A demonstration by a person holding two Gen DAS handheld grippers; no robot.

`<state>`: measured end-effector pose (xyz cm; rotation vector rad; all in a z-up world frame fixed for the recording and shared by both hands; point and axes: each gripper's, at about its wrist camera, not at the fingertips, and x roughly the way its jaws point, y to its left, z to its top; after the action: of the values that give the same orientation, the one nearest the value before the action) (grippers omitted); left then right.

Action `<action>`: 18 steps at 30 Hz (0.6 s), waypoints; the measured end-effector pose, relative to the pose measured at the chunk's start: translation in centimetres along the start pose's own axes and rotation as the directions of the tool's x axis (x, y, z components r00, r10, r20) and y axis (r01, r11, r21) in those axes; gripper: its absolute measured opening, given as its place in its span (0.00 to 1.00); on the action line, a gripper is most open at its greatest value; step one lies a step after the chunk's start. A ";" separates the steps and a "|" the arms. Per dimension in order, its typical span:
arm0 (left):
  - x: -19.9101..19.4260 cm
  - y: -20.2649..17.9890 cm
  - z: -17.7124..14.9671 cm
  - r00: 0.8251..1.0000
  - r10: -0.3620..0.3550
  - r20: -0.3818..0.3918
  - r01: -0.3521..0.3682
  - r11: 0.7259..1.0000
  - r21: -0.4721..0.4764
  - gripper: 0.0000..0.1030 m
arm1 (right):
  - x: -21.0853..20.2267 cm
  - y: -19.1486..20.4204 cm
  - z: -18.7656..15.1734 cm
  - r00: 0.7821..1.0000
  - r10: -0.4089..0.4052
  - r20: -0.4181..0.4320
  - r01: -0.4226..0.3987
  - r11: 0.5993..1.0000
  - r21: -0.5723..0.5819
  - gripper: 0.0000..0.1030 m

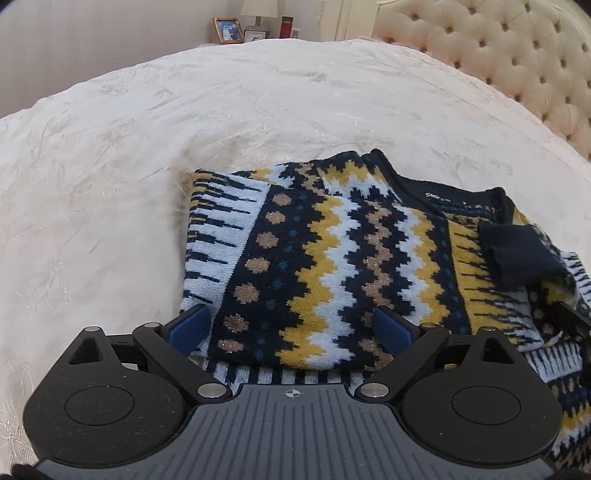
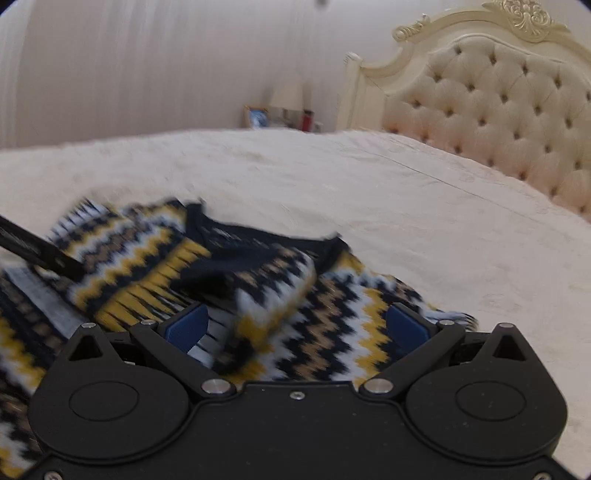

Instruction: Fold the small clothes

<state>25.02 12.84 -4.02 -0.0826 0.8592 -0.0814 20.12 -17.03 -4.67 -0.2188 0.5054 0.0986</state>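
A small knit sweater [image 1: 332, 251] with navy, yellow, white and tan zigzag bands lies partly folded on the bed, collar toward the headboard. A navy sleeve cuff [image 1: 517, 254] is folded over its right side. My left gripper [image 1: 291, 325] is open, its blue pads astride the sweater's near folded edge. My right gripper [image 2: 295, 326] is open too, over the sweater [image 2: 332, 314], with a folded sleeve [image 2: 266, 306] between its pads; that view is blurred. The left gripper's black edge [image 2: 37, 251] shows at the left of the right wrist view.
A cream patterned bedspread [image 1: 184, 129] covers the bed. A tufted cream headboard [image 2: 498, 122] stands at the right. A nightstand at the back holds a photo frame [image 1: 228, 30], a lamp and a red bottle [image 1: 285, 26].
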 end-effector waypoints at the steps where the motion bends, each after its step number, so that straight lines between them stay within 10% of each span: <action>1: 0.0 0.0 0.0 1.000 0.000 -0.001 0.000 1.000 -0.001 0.92 | 0.2 -0.4 -0.1 0.999 -0.033 -0.014 0.033 0.999 0.008 0.99; 11: 0.1 0.1 0.0 1.000 -0.009 -0.003 0.009 1.000 -0.004 0.93 | 0.9 -8.1 -1.7 0.969 -0.167 -0.181 0.222 0.912 0.344 0.99; 18: 0.1 0.1 0.0 1.000 -0.007 -0.002 0.007 1.000 -0.007 0.93 | -0.6 -10.2 -1.3 0.987 -0.138 -0.077 0.158 0.878 0.452 0.99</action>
<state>25.06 12.94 -4.06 -0.0920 0.8613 -0.0851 20.45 -27.27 -3.62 0.2055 0.5388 -0.1775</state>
